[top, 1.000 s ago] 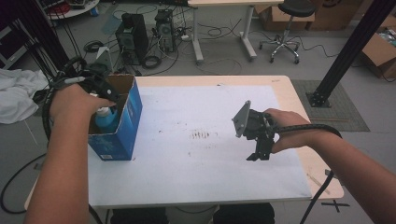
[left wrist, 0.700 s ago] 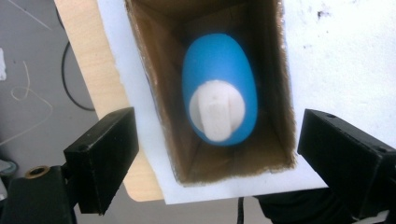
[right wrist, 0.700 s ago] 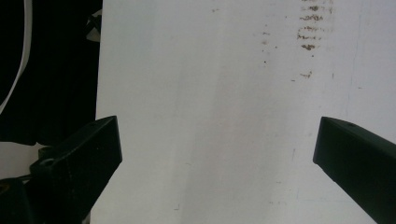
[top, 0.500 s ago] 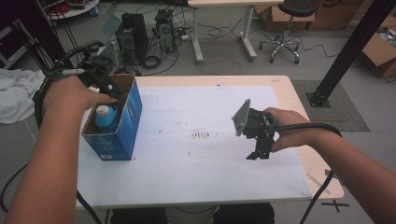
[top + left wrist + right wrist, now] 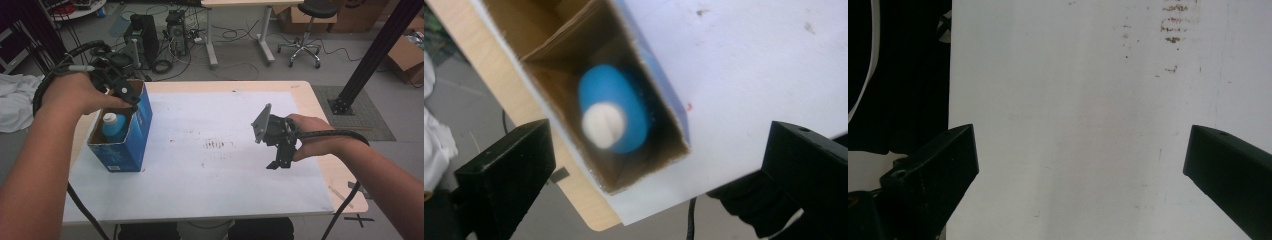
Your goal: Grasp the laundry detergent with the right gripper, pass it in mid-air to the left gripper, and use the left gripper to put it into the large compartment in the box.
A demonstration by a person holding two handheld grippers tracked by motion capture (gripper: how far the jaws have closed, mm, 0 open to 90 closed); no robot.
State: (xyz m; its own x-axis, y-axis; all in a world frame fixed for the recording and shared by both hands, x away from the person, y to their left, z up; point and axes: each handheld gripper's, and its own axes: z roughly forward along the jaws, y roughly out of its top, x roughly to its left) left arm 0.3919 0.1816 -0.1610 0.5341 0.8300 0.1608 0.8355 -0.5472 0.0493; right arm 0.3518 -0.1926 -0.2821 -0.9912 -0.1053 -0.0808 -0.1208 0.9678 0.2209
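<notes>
Hovering over the open top of the blue cardboard box, your left gripper has its jaws spread wide with nothing between them; the left gripper view looks straight down past both black jaws into the box, where a blue bottle with a white cap stands upright against the inner wall. From the high view, the bottle sits in the near part of the box, its cap just below the rim, and the box stands at the left end of the white sheet that covers the wooden table, close to the table's left edge. Your left hand grips the tool above the box's far end, cable trailing off toward the floor. Your right gripper is held well apart from the box, over the right half of the sheet, pointing down at it; the right gripper view shows its jaws also wide open and empty, with bare white sheet between them and a patch of brown specks farther on. Those same specks lie near the middle of the sheet, between the box and your right hand.
</notes>
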